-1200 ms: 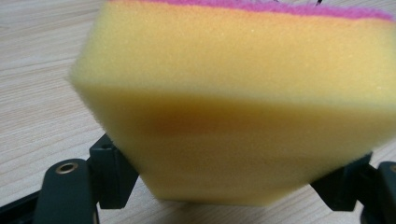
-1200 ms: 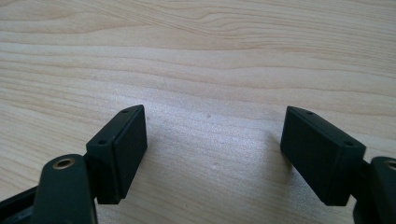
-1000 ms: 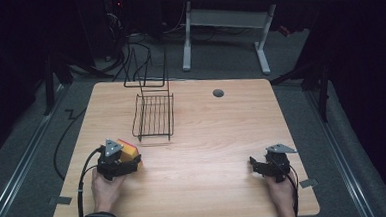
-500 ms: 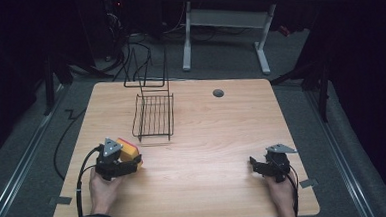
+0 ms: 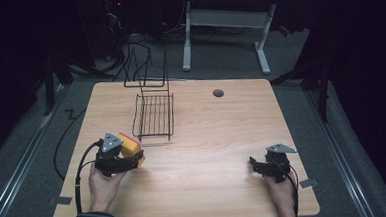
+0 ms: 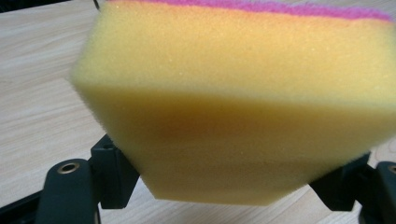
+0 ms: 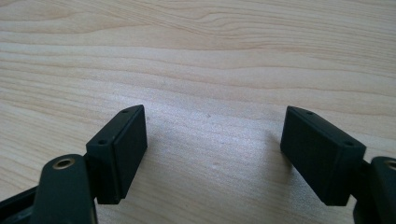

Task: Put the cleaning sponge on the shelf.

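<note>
My left gripper (image 5: 133, 159) was clamped on the yellow sponge (image 5: 131, 144); my right gripper (image 5: 256, 166) stood wide with nothing in it.

I saw the wooden table (image 5: 222, 127) take up the middle of the high view, with a black wire rack (image 5: 154, 115) standing on its far left part, its back rising at the far edge. Near the left corner my left hand (image 5: 102, 186) held its gripper just near of the rack, the sponge squeezed between the jaws and its pink top layer (image 6: 280, 8) facing away from the camera in the left gripper view. Near the right corner my right hand (image 5: 280, 196) held the other gripper low over bare wood, well apart from the rack. A small dark grommet (image 5: 218, 93) sat at the far middle of the table.
</note>
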Demonstrator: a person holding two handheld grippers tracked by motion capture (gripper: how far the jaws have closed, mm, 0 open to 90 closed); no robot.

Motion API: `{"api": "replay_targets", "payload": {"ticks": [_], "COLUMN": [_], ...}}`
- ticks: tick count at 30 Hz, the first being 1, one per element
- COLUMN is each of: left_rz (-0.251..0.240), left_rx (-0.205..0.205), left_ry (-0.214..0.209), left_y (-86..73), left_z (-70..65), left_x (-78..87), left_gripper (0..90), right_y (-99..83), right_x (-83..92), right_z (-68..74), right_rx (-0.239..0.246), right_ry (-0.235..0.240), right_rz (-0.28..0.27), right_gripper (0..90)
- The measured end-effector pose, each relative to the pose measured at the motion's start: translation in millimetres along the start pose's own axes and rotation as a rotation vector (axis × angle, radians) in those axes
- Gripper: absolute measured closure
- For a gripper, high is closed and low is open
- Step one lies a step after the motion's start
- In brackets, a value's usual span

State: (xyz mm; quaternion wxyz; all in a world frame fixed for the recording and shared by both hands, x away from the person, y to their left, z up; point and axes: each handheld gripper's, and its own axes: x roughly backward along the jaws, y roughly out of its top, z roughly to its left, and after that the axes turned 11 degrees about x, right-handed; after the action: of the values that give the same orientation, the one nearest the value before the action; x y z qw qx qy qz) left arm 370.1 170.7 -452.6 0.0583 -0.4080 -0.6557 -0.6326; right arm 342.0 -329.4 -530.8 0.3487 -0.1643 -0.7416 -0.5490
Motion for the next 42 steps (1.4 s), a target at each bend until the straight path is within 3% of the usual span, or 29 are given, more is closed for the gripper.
{"api": "replay_targets", "payload": {"ticks": [25,30,42], "left_rz": [-0.005,-0.010,-0.010], "left_rx": [-0.089,-0.067,-0.062], "left_ry": [0.003,-0.017,0.012], "left_y": [56.6,62.0,73.8], "left_z": [-17.7,-17.5,-15.0], "left_x": [-22.3,-29.0,-43.4], "left_gripper": [23.4,23.4,23.4], "right_y": [0.0,0.0,0.0], "right_x": [0.0,0.0,0.0], "right_z": [-0.1,0.0,0.0], "right_rx": [0.005,0.005,0.005], "right_ry": [0.001,0.001,0.001], "right_rz": [-0.001,-0.001,-0.001], "right_gripper": [22.9,22.8,22.9]}}
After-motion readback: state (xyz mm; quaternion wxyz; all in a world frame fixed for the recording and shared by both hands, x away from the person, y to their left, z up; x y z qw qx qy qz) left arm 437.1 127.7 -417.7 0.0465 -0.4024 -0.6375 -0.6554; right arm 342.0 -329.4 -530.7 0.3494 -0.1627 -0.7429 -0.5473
